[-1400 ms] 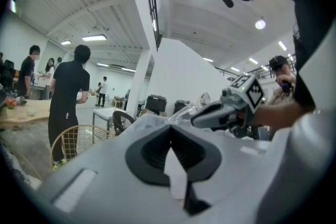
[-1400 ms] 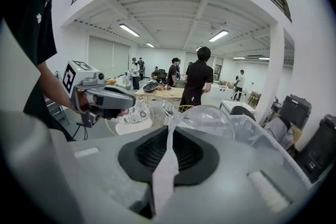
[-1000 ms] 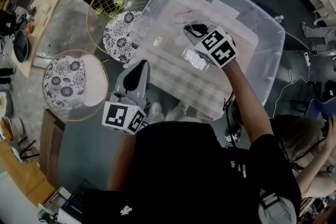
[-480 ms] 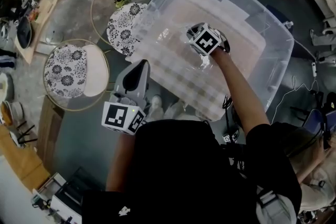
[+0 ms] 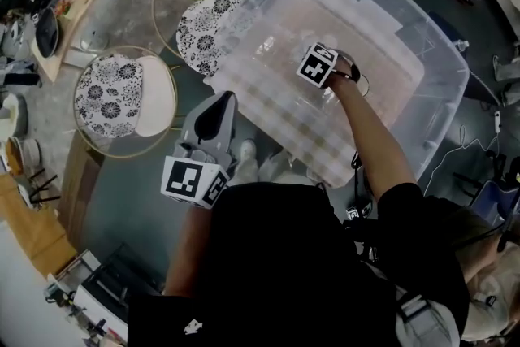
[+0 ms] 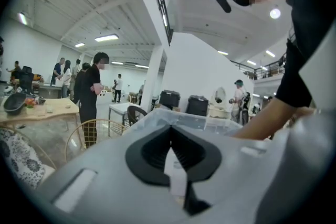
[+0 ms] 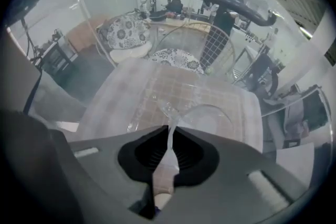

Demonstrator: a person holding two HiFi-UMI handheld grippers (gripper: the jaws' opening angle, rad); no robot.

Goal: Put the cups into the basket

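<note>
Since 1 second ago the right gripper (image 5: pixel 316 67) sits deeper in the clear tub (image 5: pixel 443 53) that serves as the basket, its marker cube smaller and turned more square to the head view, while the left gripper (image 5: pixel 219 103) hangs at much the same spot beside the body, outside the tub. Half a second ago the right gripper was already close to where it is now, so the descent looks nearly done. Its tongs pinch the thin wall of 1 clear plastic cup (image 7: pixel 206 114) at the rim, and the cup hangs low over the checked liner (image 7: pixel 181 84) on the tub floor; whether its base touches the liner cannot be told. The left gripper's tongs are pressed together with nothing between them. The likeliest trouble is the release: the grip sits on 1 side of a light, flexible rim, so the cup may swing or drop tilted and roll onto its side. Squeezing harder could crease the wall. Clear plastic against a clear tub also makes height hard to judge, so letting go too high is a real risk.
</note>
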